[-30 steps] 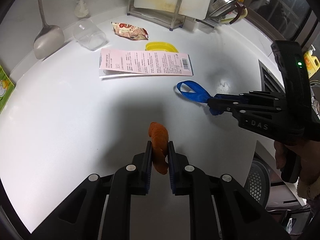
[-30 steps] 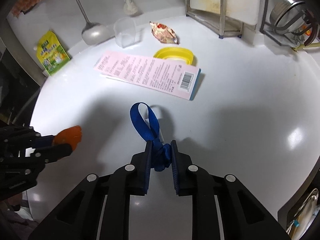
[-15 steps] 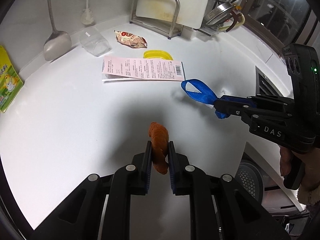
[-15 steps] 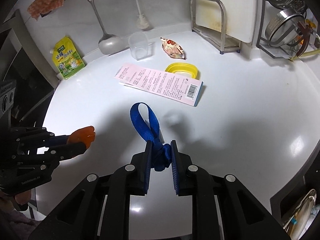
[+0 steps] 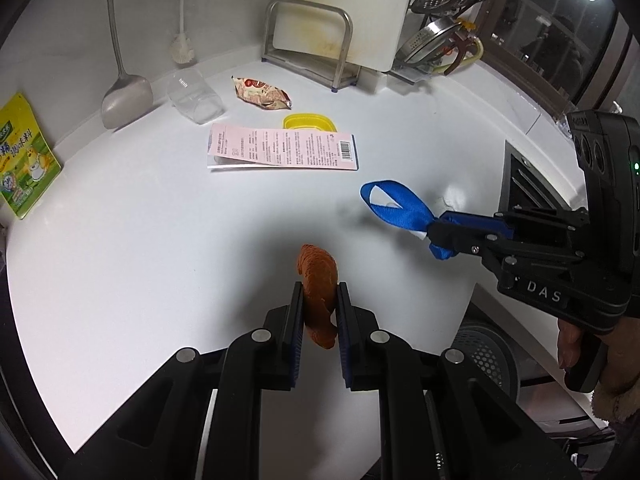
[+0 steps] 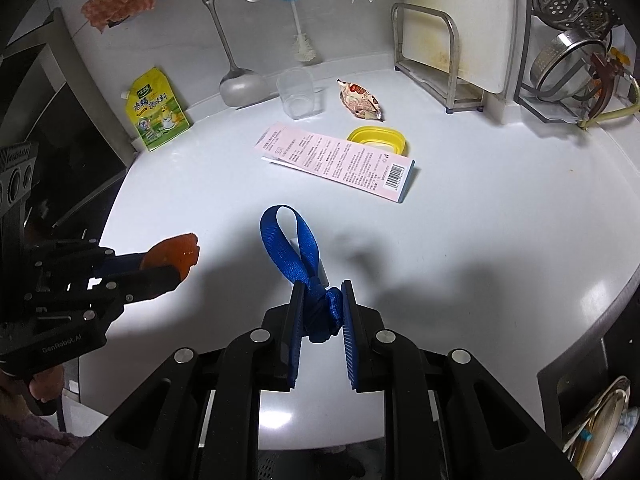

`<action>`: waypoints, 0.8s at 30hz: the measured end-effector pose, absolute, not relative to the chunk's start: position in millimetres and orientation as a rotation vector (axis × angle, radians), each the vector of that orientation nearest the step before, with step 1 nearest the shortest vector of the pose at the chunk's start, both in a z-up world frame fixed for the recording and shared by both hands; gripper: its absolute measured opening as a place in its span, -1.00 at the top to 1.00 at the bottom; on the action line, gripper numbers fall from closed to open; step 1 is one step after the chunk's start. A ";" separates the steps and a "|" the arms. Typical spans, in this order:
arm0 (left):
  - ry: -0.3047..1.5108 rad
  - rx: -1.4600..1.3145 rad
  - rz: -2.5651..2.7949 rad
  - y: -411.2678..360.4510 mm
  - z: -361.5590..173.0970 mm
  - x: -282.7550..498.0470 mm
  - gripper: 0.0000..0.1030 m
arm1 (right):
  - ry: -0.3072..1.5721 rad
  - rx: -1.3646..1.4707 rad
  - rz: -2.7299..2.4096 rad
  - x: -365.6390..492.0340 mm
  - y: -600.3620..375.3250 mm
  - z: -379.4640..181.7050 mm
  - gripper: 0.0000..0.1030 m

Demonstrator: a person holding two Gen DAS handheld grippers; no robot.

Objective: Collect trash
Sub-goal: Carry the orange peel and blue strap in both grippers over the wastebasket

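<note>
My left gripper is shut on an orange peel scrap and holds it above the white counter; it shows at the left of the right wrist view. My right gripper is shut on a knotted blue ribbon loop, also raised; it shows in the left wrist view. On the counter farther back lie a pink printed package, a yellow lid and a snack wrapper.
A clear plastic cup, a ladle, a green pouch and a rack with a cutting board stand along the back wall. A mesh bin sits below the counter's front right edge.
Both grippers have risen and pulled back from the counter, each still holding its item. The counter objects look smaller and farther away.
</note>
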State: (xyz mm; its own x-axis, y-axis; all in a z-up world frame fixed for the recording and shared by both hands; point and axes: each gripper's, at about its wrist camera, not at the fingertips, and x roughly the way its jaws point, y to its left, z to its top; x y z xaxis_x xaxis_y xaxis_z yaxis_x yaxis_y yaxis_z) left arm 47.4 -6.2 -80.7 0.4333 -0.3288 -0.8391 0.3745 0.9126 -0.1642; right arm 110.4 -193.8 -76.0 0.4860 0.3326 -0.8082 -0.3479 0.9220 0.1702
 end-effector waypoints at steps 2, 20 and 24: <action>1.029 0.051 -0.436 -7.8 -78.6 44.4 0.70 | 0.974 -0.016 0.415 106.6 -195.4 -73.9 0.67; 0.998 0.079 -0.452 -31.2 -63.6 13.0 0.70 | 0.952 0.013 0.399 58.3 -228.1 -65.7 0.67; 0.994 0.083 -0.455 -37.2 -62.0 7.2 0.70 | 0.950 0.018 0.388 47.1 -237.8 -65.7 0.67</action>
